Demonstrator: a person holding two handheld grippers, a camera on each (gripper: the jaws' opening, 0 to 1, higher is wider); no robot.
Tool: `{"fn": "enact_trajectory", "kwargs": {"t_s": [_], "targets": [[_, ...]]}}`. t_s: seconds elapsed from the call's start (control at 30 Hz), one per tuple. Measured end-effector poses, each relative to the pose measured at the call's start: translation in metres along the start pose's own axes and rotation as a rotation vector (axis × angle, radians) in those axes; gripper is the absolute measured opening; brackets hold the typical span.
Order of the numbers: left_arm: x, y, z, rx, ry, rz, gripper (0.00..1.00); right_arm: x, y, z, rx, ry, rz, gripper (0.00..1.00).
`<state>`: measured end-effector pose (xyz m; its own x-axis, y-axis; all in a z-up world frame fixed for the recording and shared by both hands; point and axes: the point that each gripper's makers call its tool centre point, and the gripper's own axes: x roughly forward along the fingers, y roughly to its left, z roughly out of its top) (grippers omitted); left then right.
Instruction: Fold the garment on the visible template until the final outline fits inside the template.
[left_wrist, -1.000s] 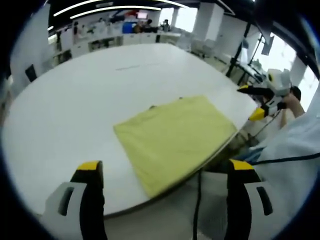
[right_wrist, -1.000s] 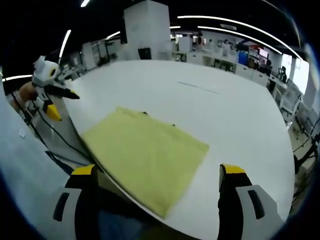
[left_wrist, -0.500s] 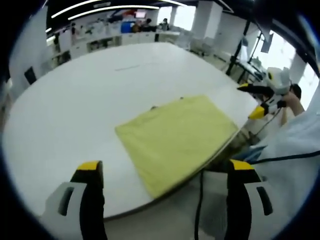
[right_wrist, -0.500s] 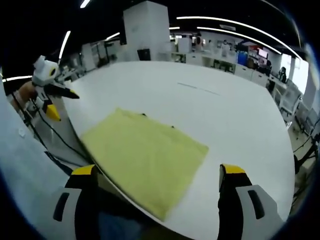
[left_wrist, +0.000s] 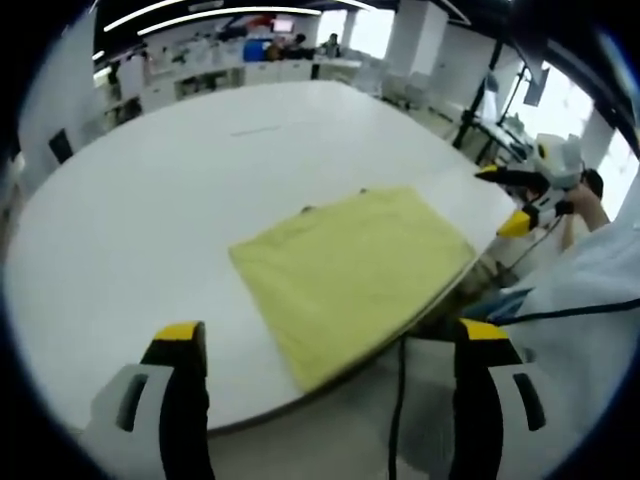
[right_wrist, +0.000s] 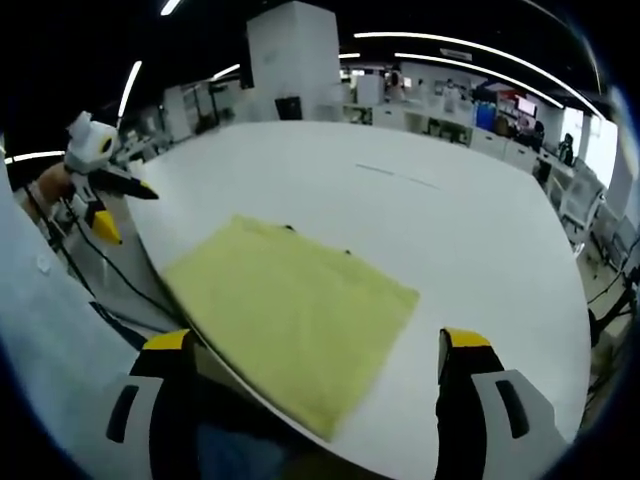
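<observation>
A large white table (left_wrist: 150, 190) with a curved edge took up most of both views, with an office of desks and ceiling lights blurred behind it. On the table, close to the person's edge, lay the yellow garment (left_wrist: 350, 275), folded flat into a neat rectangle, one long side running along the table's rim (in the right gripper view (right_wrist: 290, 305) a corner seemed to reach slightly past that rim). Small dark marks showed at its far edge; whether they belonged to a template could not be told. The left gripper (left_wrist: 330, 345) was held back from the table, its yellow-tipped jaws spread wide and gripping nothing. The right gripper (right_wrist: 315, 350) likewise stood with jaws wide apart and empty, and it also appeared off the table's side (left_wrist: 520, 200).
</observation>
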<state>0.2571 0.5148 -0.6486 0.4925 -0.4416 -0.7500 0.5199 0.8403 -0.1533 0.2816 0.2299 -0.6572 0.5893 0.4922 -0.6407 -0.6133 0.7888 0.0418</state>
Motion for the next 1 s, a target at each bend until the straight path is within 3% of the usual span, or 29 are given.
{"fn": "enact_trajectory", "kwargs": {"t_s": [0.6,0.7,1.0], "targets": [[0.0009,-0.0004,0.0053,0.022,-0.003,-0.005,1.00,-0.0004,-0.0013,-0.0012,0.011,-0.001,-0.013,1.00],[0.0034,-0.0048,-0.0003,0.035,0.026,-0.027,1.00,0.0003,-0.0007,-0.0007,0.016,-0.003,-0.012,1.00],[0.0023,-0.0009,0.0010,0.029,0.021,-0.010,1.00,0.0019,-0.0017,-0.0025,0.014,0.007,-0.011,1.00]]}}
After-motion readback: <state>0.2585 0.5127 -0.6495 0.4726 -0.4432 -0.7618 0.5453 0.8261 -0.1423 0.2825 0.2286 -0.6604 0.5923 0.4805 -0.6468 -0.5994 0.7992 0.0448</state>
